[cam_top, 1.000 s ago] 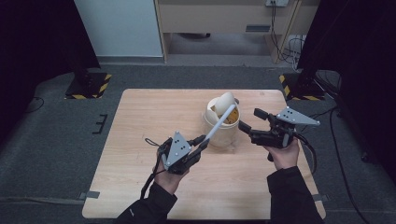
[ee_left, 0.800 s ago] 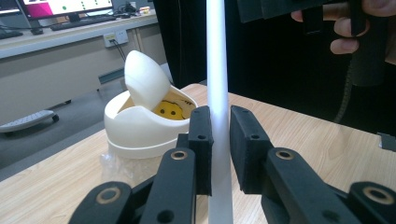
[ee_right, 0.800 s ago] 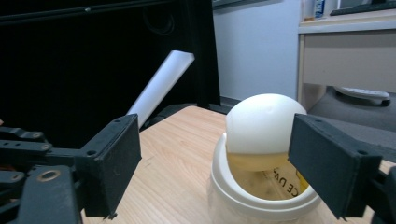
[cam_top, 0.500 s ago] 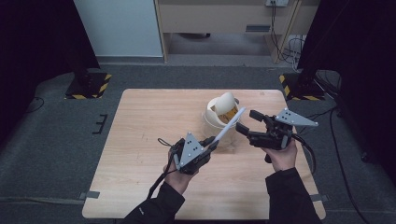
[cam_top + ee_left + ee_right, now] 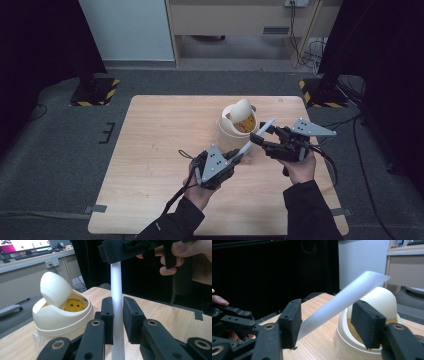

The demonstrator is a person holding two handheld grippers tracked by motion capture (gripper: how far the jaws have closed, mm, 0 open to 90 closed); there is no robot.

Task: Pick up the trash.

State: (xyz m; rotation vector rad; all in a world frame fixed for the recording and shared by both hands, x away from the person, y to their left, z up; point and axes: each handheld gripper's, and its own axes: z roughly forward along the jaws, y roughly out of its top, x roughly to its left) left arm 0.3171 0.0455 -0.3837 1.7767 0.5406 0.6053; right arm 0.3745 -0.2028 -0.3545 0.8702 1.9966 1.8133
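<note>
Left gripper [image 5: 239,156]: hand-held, clenched on the white tube [image 5: 256,137]. In the left gripper view its 2 black jaws press the tube's sides low on its length, and the tube [image 5: 117,305] rises straight up between them.

Right gripper [image 5: 261,137]: hand-held, released. Its jaws have just been closing with the tube between them. In the right gripper view the tube [image 5: 344,302] crosses the gap: its lower part lies against the left pad, while the right pad stands clear of it, so there is no grasp from this side.

White tube: 1 piece, long, thin, straight, translucent white. In the high view its long axis runs on a slant from the left gripper, nearer the person, up and away toward the bin [image 5: 238,122]. The far end points at the bin's right side and stops just short of its rim, raised above the table [image 5: 160,130]. The near end sits in the left gripper. The tube is carried in the air, not resting on the wood.

Bin: 1 round cream-white container with a domed swing lid tipped open; a yellow face-like patch [image 5: 73,305] shows inside. It stands on the table beyond both grippers. The left gripper is in front of it, the right gripper just to its right.

Table: light wood, the bin standing right of its centre.
</note>
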